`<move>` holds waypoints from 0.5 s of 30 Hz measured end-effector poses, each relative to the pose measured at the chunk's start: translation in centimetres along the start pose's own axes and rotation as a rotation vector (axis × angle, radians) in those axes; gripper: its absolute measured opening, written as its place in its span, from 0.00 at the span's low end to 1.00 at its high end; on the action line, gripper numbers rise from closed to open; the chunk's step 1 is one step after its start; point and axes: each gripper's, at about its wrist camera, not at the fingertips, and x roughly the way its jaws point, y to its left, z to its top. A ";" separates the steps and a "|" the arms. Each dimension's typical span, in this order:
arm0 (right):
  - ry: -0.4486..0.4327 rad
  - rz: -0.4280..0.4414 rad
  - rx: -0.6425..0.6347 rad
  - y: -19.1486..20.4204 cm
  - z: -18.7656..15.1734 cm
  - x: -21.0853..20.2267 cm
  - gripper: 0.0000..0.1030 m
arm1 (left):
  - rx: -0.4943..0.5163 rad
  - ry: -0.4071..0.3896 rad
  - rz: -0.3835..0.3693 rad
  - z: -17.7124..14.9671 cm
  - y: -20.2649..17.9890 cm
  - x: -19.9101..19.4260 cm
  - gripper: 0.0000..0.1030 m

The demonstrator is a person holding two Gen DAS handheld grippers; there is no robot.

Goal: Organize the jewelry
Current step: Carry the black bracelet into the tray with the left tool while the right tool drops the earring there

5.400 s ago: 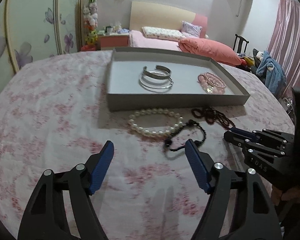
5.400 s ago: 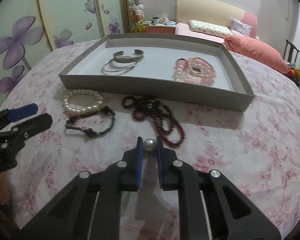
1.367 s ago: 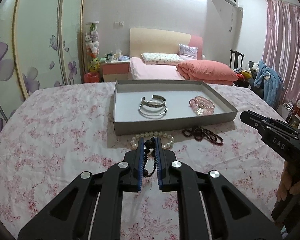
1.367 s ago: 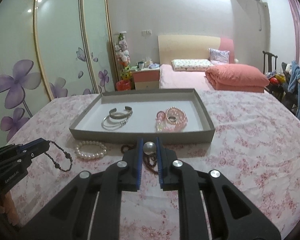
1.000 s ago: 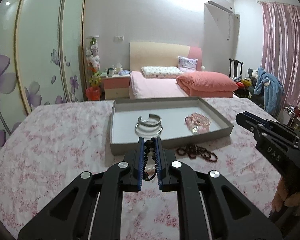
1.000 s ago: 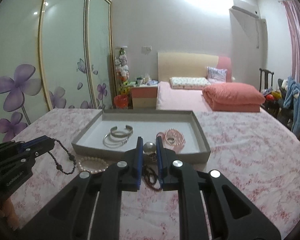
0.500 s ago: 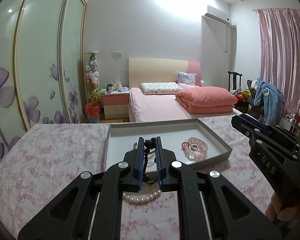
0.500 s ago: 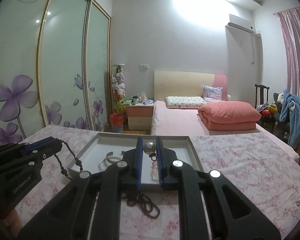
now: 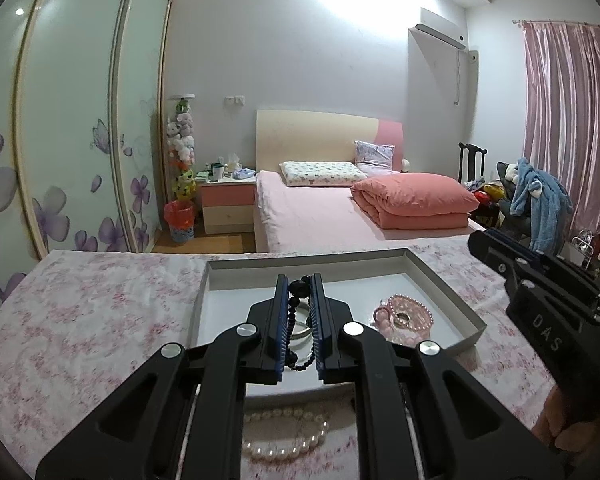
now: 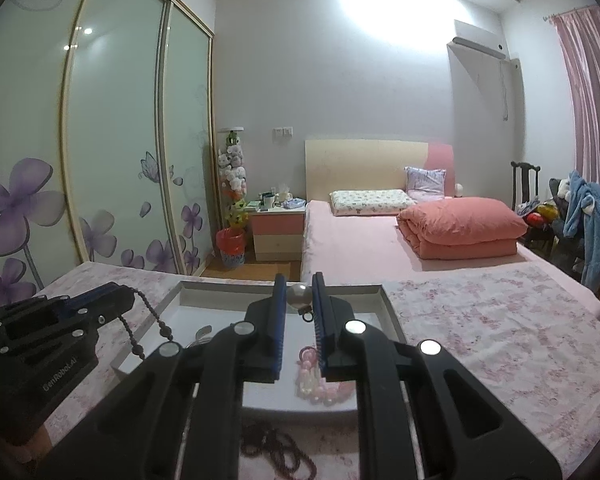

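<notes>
Right wrist: round pearl (image 10: 299, 295) (glossy); beaded strand (image 10: 148, 314)

Both bracelets (image 9: 298, 322) higher, over tray (image 9: 444, 280)

Black bead bracelet (image 9: 296, 320), white pearl bracelet (image 9: 284, 436), grey tray (image 9: 448, 280), pink floral tablecloth (image 9: 80, 312).

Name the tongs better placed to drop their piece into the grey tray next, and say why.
Left. The left tongs hold the black bead bracelet over the grey tray, near the silver bangles. The right tongs grip the pearl pendant nearer the tray's front wall.
</notes>
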 end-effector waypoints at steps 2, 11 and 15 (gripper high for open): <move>0.017 0.004 0.009 -0.3 0.1 1.6 0.13 | 0.001 0.006 -0.007 0.3 0.0 1.1 0.11; 0.109 0.014 0.034 -1.0 -0.6 7.3 0.13 | -0.014 0.046 -0.021 0.3 -0.2 5.3 0.11; 0.168 0.032 0.055 -1.4 -1.2 9.4 0.13 | -0.020 0.072 -0.024 -0.1 -0.1 6.6 0.12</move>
